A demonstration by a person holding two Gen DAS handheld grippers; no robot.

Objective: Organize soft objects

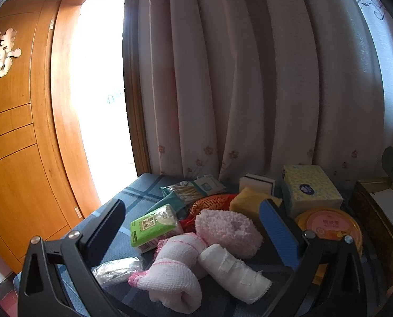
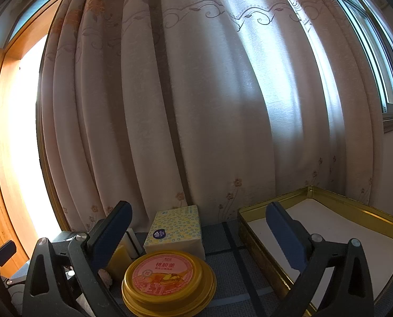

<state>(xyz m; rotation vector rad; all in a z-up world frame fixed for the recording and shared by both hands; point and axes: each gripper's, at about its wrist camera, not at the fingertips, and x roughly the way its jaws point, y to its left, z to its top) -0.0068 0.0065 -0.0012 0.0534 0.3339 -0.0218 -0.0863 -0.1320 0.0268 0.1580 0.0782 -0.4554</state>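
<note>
Left wrist view, near to far. Left gripper (image 1: 191,227) spread wide, pinching nothing, hovering over a heap of soft things on the blue checked bench (image 1: 141,187). Nearest, at 6 o'clock between the fingers: a rolled white mesh cloth with pink trim (image 1: 175,269) and, touching it at 5 o'clock, a white bandage roll (image 1: 233,272). A crinkled clear wrapper (image 1: 117,266) at 7 o'clock, just beside the cloth. Behind these, dead centre, a fluffy pink ring (image 1: 228,229), resting against both rolls. Green tissue pack (image 1: 154,224) at 9 o'clock of the ring; red brocade pouch (image 1: 212,200) and yellow sponge (image 1: 246,203) just beyond. Farther, at 11 o'clock, a bag of cotton swabs (image 1: 188,190); at 1 o'clock a white block with a dark stripe (image 1: 257,182) and a yellow patterned tissue box (image 1: 310,190). Round yellow tin with a pink label (image 1: 328,224) at 3 o'clock, past the right finger. Curtain (image 1: 249,79) behind everything, wooden door (image 1: 16,132) far at 9 o'clock.

Probably heaped loose as unsorted stock, awaiting transfer; wide-spread fingers aimed at the pile suggest a grasp on one of the nearest rolls, not yet made.

Right wrist view. Right gripper (image 2: 199,235) likewise fully spread, empty, touching nothing. Round yellow tin (image 2: 167,277) nearest, at 6 o'clock; tissue box (image 2: 178,229) just behind it; yellow sponge (image 2: 119,259) by the left finger. Gold-rimmed tray (image 2: 355,203) with a white floor at 3 o'clock, nothing seen in it — likely the destination for the soft things, hence set apart from the heap.
</note>
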